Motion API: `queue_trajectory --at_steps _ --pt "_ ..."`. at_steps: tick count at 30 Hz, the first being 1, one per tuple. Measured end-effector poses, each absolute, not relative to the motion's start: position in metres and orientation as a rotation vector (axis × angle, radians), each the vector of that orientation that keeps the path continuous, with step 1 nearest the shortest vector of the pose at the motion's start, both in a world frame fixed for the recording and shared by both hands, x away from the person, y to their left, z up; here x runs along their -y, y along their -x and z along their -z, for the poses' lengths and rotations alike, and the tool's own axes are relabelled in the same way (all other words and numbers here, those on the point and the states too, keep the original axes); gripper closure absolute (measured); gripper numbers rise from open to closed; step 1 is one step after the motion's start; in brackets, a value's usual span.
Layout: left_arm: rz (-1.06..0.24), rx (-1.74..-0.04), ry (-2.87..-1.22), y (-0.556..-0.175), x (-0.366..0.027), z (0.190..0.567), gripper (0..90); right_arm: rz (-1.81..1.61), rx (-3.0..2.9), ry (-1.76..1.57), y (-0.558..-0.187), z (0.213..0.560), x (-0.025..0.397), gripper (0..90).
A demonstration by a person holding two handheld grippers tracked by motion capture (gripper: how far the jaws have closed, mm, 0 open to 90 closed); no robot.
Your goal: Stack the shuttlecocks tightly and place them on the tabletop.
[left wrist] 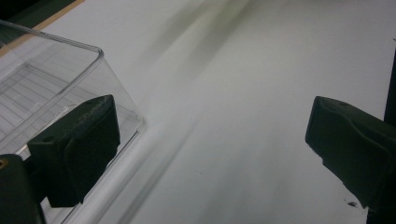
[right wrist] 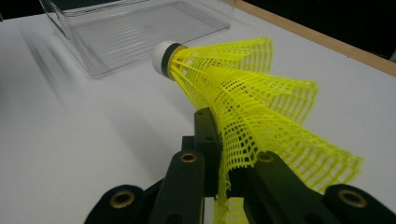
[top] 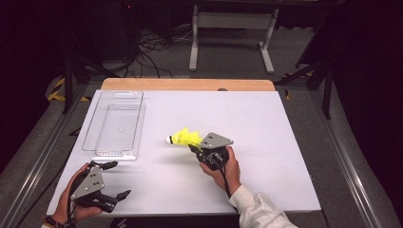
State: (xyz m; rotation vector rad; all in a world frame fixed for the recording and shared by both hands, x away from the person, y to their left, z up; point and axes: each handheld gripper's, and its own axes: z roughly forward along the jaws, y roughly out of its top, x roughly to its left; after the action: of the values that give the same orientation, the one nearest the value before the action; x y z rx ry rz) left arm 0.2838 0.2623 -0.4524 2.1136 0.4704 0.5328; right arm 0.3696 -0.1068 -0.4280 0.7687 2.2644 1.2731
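R gripper fingers pinch shuttlecock skirt.

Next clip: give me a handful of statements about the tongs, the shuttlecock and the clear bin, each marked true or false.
1. The right tongs are shut on the yellow shuttlecock. True: they pinch its mesh skirt.
2. The shuttlecock lies inside the clear plastic bin. False: it is held outside the bin, to its right in the high view.
3. The left tongs are open and hold nothing. True.
4. The shuttlecock's white cork points away from the bin. False: it points toward it.
5. The left tongs grip the bin's rim. False: they are apart from it, near the table's front edge.
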Motion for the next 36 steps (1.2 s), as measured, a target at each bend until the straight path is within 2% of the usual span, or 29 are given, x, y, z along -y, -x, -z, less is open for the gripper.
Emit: queue_trajectory --at_steps 36 --pt "-0.517 -0.49 -2.097 -0.286 -0.265 0.454 3.9 -1.345 -2.181 -0.807 -0.382 0.412 0.114 88.2"
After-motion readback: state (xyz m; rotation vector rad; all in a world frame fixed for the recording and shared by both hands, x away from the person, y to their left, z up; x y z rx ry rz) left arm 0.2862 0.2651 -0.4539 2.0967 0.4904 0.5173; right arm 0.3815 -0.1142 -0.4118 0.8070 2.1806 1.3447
